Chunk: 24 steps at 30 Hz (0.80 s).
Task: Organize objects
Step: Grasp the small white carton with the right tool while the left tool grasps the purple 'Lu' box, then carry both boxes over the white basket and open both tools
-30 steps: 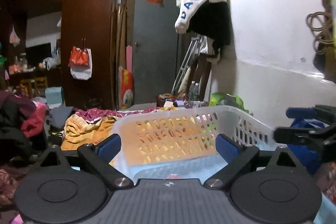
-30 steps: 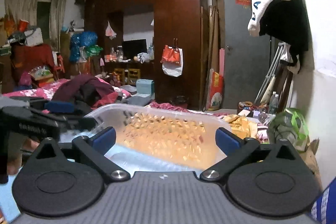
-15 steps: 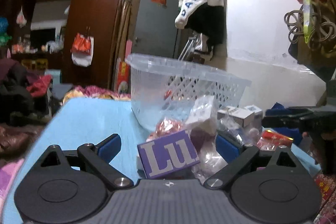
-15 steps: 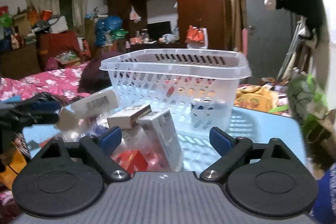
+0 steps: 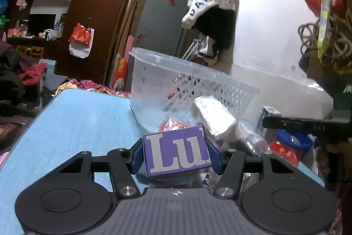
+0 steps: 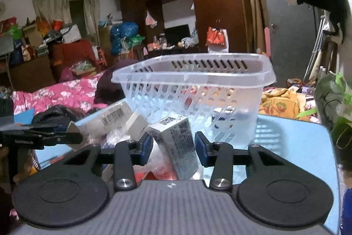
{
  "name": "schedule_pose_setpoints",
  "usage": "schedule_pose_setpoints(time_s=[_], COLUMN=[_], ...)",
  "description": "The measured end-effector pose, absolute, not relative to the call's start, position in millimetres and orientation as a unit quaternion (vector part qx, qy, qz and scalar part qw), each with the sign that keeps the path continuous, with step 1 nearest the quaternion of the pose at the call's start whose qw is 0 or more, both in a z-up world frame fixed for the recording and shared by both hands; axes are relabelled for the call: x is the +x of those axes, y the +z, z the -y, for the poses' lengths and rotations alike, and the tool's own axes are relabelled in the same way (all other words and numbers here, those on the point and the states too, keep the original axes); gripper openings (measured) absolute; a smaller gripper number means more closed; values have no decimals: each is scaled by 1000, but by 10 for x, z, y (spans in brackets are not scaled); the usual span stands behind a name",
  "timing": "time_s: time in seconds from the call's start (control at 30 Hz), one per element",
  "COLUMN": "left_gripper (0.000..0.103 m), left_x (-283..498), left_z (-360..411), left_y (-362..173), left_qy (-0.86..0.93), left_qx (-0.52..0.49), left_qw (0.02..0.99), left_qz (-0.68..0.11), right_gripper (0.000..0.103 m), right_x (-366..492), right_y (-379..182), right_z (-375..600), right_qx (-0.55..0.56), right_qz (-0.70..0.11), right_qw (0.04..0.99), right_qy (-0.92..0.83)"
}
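A clear plastic basket [image 5: 154, 85] stands on the blue table [image 5: 72, 124]; it also shows in the right wrist view [image 6: 220, 78]. A heap of small packages lies in front of it. My left gripper [image 5: 175, 154] is shut on a purple box [image 5: 176, 152] with white letters. My right gripper [image 6: 173, 147] has its blue pads against the sides of a white printed box [image 6: 180, 142] in the heap. The right gripper shows at the right of the left wrist view [image 5: 308, 124], and the left gripper at the left of the right wrist view [image 6: 44, 138].
A foil-wrapped pack [image 5: 213, 113], a red wrapper [image 5: 173, 124] and a barcoded box [image 6: 107, 118] lie in the heap. The table's right part [image 6: 292, 142] is bare blue. A white wall [image 5: 275, 58] stands right of the table. Bed and clutter lie beyond the table.
Both grippers dropped from above the basket down to the heap in front of it. Both were open before; the left has closed on the purple box and the right on the white box.
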<state>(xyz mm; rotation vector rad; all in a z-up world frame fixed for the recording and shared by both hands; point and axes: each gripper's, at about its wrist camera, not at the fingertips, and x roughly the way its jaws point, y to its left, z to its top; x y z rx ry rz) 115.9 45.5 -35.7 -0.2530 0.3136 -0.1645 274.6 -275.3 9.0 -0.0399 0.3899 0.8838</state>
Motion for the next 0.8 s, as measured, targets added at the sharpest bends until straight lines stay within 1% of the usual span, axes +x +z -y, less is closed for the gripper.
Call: schedule_pose_setpoints(time_s=[0.27, 0.33, 0.43, 0.53, 0.57, 0.63, 0.73, 0.77, 0.8], left_gripper=[62, 62, 62, 62, 62, 62, 62, 62, 69], left_x=[1081, 1090, 1263, 1719, 1882, 2221, 2601, 2690, 2750], left_z=[-526, -523, -497, -383, -337, -258, -163, -137, -130], left_y=[-253, -157, 190, 683, 798, 948, 955, 921, 877], left_qy=[-76, -79, -103, -110, -102, -84, -60, -61, -63], left_qx=[-139, -137, -133, -116, -109, -99, -89, -82, -76], left_qw=[980, 982, 982, 984, 985, 986, 985, 984, 982], left_qz=[-120, -106, -85, -79, -85, -103, -136, -148, -159], right_gripper=[44, 44, 44, 44, 44, 44, 44, 46, 55], right_x=[2647, 2621, 2622, 2792, 2887, 3113, 3384, 3430, 3471], right_y=[140, 187, 416, 751, 856, 973, 990, 966, 935], right_z=[2750, 2777, 2728, 2503, 2395, 2227, 1993, 1948, 1909], right_qx=[-20, -14, -13, -29, -44, -55, -78, -83, -86], right_qz=[-160, -145, -104, -72, -66, -84, -113, -114, -117], right_qw=[899, 903, 913, 921, 928, 931, 930, 930, 929], right_qy=[408, 403, 395, 381, 365, 351, 342, 339, 340])
